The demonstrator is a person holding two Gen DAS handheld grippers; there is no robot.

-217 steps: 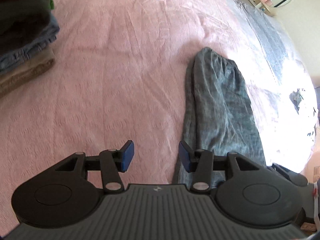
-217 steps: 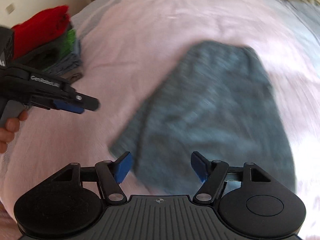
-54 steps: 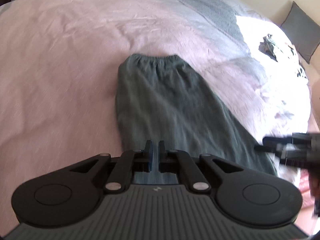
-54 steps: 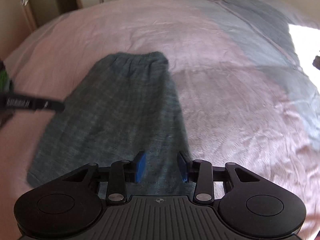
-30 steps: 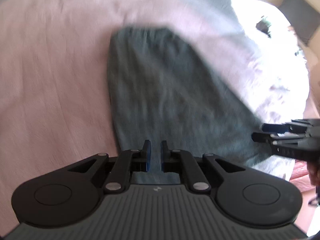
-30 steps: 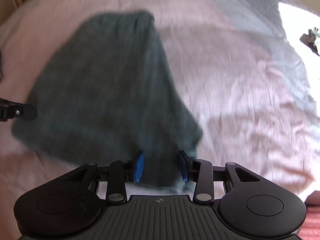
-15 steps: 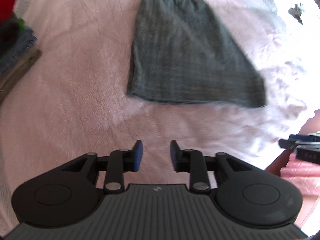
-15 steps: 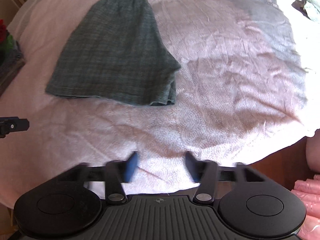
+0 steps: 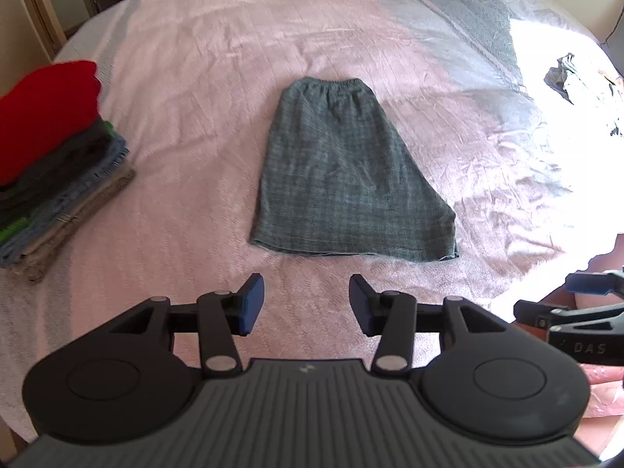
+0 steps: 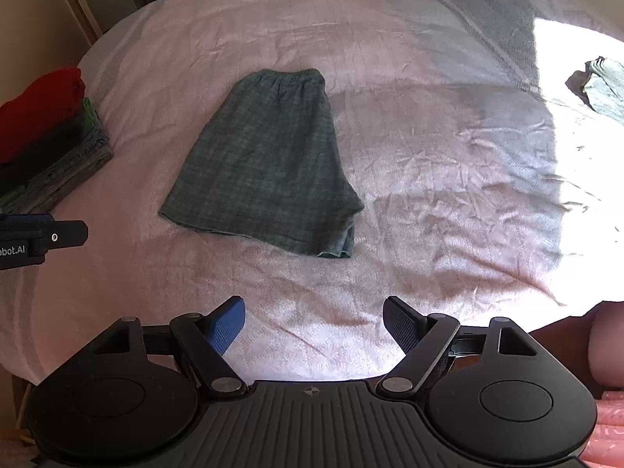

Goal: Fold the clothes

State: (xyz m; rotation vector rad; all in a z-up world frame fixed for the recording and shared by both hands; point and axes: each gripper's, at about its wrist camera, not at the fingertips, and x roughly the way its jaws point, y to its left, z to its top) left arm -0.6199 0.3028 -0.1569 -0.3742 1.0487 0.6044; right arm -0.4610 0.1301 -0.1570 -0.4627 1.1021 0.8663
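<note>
Grey-green checked shorts [image 9: 343, 171] lie folded in half lengthwise on the pink bedspread, waistband at the far end; they also show in the right wrist view [image 10: 265, 163]. My left gripper [image 9: 306, 302] is open and empty, held above the bed just short of the hem. My right gripper [image 10: 314, 325] is open and empty, nearer the bed's front edge, right of the shorts. Each gripper shows at the edge of the other's view.
A stack of folded clothes [image 9: 50, 163] with a red garment on top sits at the bed's left, also in the right wrist view [image 10: 43, 136]. Loose clothes [image 9: 577, 82] lie in sunlight at the far right. A grey blanket [image 10: 487, 11] covers the far right.
Both grippers let go of the shorts' hem, opened wide and drew back and up from the bed. The shorts now lie flat.
</note>
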